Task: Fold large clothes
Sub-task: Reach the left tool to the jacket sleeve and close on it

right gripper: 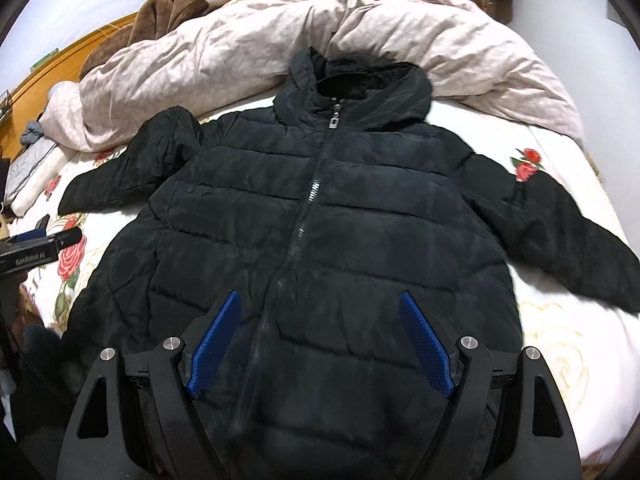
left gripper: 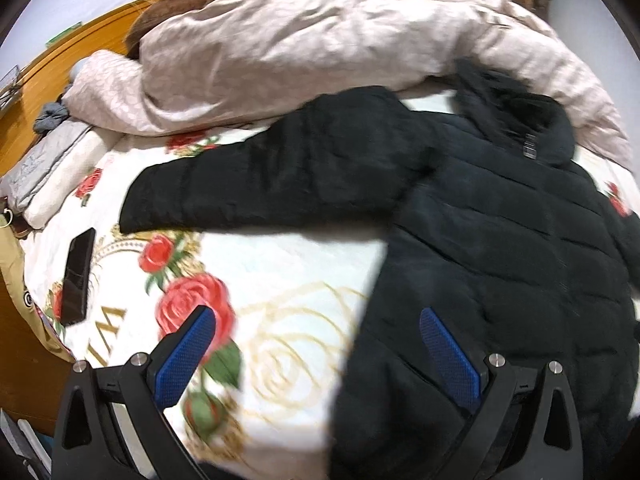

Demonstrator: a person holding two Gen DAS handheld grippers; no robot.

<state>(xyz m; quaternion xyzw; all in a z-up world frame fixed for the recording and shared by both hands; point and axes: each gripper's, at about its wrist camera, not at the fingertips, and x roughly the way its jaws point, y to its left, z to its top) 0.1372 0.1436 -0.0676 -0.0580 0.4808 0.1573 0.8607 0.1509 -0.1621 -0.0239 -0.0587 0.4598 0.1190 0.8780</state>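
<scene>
Two grippers, both spread wide and holding nothing. The black quilted hooded puffer jacket (right gripper: pixel 320 216) lies face up on the bed with the white rose-print sheet (right gripper: pixel 560 320), zipped to the collar, hood toward the crumpled pale pink duvet (right gripper: pixel 280 40), both sleeves spread outward.

The right wrist view shows the whole jacket: zipper (right gripper: pixel 316 184), hood, both sleeves, plus a brown fleece garment (right gripper: pixel 168 12) behind the duvet. The left gripper (right gripper: pixel 44 244) pokes in at the left edge there, above the sheet beside the jacket's left side. The right gripper (right gripper: pixel 320 340) hovers over the jacket's lower front, blue-padded fingers (right gripper: pixel 216 340) either side of the zipper line; contact unclear.

The left wrist view is motion-blurred and sees only one outstretched sleeve and part of the jacket body. Only this view clearly shows the flat black phone (left gripper: pixel 78 276) on the sheet near the bed's edge. The left gripper (left gripper: pixel 320 356) hangs over the sheet and jacket edge, one finger over the rose print, the other over the black fabric.
</scene>
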